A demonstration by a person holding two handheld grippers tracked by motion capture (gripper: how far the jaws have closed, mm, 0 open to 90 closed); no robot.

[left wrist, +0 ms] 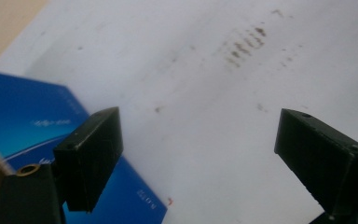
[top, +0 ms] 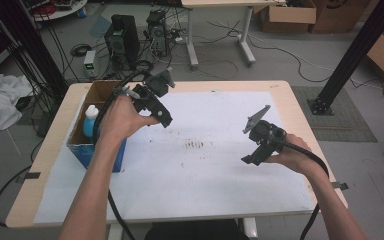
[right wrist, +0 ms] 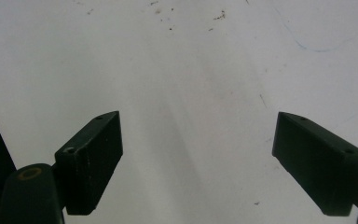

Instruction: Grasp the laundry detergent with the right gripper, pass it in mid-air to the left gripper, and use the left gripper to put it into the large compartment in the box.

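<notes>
A person holds a two-fingered gripper in each hand above a wooden counter (top: pixel 55 131) spread with a white paper sheet (top: pixel 220 175). The left gripper (top: pixel 164 119) hovers just beside an open blue cardboard box (top: pixel 94 150) standing at the counter's left edge; its fingers (left wrist: pixel 91 156) are spread wide with nothing between them, and in the left gripper view a blue side of the box lies beneath and behind the left-hand finger, while a cluster of brown smudges (left wrist: pixel 244 46) marks the paper well ahead of the fingertips. Inside the box stands what appears to be a blue bottle with a white cap (top: pixel 89 120), though the high view is too coarse to be sure. The right gripper (top: pixel 250 160) is held well apart from the box, over the right part of the sheet, its fingers (right wrist: pixel 93 161) likewise parted and empty, with bare, lightly speckled paper between and beyond them. A black cable (top: pixel 312 162) trails from the right gripper past the person's forearm.
</notes>
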